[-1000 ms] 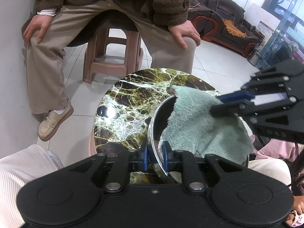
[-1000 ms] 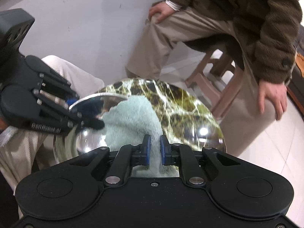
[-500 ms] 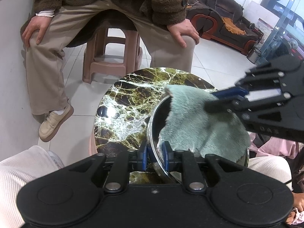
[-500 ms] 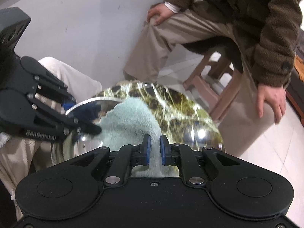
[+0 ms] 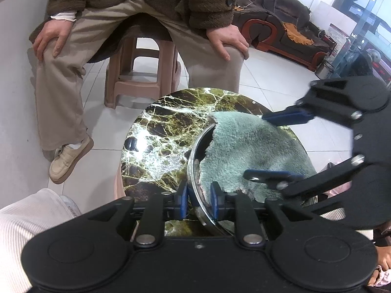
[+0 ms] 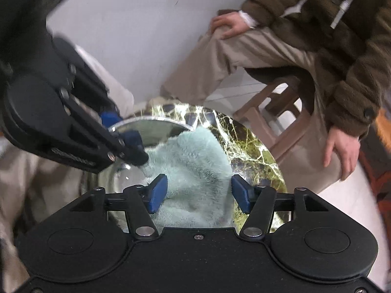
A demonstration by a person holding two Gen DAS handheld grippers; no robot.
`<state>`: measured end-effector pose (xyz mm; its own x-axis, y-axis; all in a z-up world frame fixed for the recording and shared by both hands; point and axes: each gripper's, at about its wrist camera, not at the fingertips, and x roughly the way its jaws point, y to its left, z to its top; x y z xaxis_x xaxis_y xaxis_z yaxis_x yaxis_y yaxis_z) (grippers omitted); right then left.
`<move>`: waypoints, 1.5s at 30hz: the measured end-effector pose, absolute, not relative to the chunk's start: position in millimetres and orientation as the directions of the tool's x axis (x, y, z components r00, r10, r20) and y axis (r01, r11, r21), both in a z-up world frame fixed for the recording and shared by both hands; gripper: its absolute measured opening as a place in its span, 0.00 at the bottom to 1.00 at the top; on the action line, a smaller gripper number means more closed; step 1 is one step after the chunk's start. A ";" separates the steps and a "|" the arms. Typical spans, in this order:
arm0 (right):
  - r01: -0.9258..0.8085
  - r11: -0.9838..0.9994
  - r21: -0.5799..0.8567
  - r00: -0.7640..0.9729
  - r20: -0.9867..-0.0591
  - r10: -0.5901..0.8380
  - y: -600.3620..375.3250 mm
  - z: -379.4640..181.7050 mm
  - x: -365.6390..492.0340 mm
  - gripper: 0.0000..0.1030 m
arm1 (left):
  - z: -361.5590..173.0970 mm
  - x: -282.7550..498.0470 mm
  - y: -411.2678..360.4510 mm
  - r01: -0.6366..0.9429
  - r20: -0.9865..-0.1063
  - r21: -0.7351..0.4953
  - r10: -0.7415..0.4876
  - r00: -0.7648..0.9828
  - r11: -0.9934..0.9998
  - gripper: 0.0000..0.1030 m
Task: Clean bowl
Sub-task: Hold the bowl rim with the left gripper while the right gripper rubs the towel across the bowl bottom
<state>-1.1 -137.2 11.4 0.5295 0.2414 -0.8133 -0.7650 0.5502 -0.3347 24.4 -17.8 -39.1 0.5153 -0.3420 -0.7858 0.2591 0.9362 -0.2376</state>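
Pinching the near rim of the shiny round steel bowl (image 5: 195, 161), left gripper (image 5: 197, 199) is steadying it on the green-veined marble table (image 5: 158, 134). Right gripper (image 6: 199, 190) is hanging spread over the fluffy pale-green cloth (image 6: 193, 171) lying inside. Thin, slick, light metal: the rim grips best; the soft cloth bunches anywhere.
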 end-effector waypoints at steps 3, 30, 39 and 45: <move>-0.759 0.525 -0.385 0.546 -0.815 0.192 -131.5 1.2 0.8 0.50 | -40.2 24.9 -16.6 0.263 -0.784 -0.241 -0.347 0.515 0.934 0.17; -0.664 0.742 -0.092 0.515 -0.776 0.364 -165.2 30.3 26.1 0.10 | -48.6 30.5 -19.5 0.226 -0.781 -0.253 -0.336 0.526 0.941 0.14; -0.663 0.742 -0.099 0.507 -0.788 0.349 -162.6 26.4 27.2 0.08 | -48.8 29.4 -20.0 0.248 -0.780 -0.237 -0.336 0.528 0.939 0.14; -0.649 0.758 -0.059 0.493 -0.792 0.360 -164.0 20.6 34.0 0.09 | -49.6 28.1 -20.1 0.240 -0.779 -0.231 -0.327 0.535 0.943 0.14</move>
<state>34.0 -164.0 20.6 0.4927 0.3603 -0.7921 -0.6493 0.7583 -0.0590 28.1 -20.1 -49.6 0.5346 -0.3272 -0.7792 0.2401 0.9428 -0.2312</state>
